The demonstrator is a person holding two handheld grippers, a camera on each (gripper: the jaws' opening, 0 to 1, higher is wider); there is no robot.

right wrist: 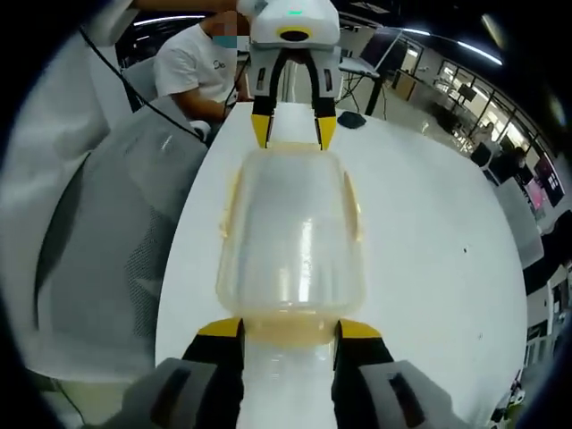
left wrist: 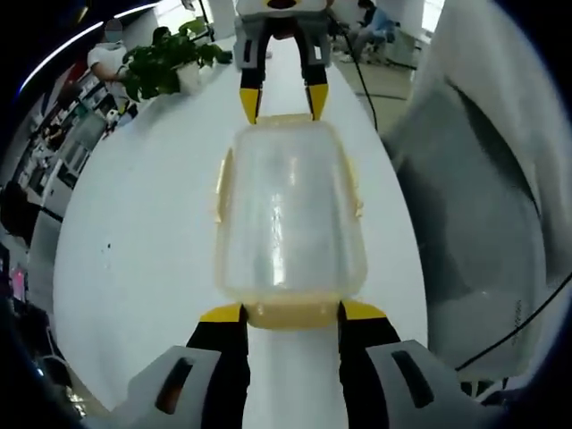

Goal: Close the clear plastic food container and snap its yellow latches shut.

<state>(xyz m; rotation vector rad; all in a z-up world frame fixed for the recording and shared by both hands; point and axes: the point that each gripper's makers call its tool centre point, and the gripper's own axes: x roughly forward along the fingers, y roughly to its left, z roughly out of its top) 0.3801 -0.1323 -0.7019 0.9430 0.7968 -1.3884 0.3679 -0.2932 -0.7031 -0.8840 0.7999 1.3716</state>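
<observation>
The clear, thin-walled container (left wrist: 290, 214) sits on the white tabletop (left wrist: 143, 223) between the left hand-held gripper (left wrist: 290, 313) and right hand-held gripper (right wrist: 286, 329), both spread at its yellow end latches (right wrist: 290, 332); it looks light, slippery and flexible.

I'm looking at the clear plastic food container (left wrist: 288, 214) lying flat on the white tabletop (left wrist: 143, 223), its long axis running along the table's length, closer to one long edge than the other. Its lid (right wrist: 290, 234) sits on top, rounded and see-through, nothing visible inside that I can make out. I see yellow latches (left wrist: 221, 186) on the long sides and one at the near end (right wrist: 288, 331), pale and translucent.
</observation>
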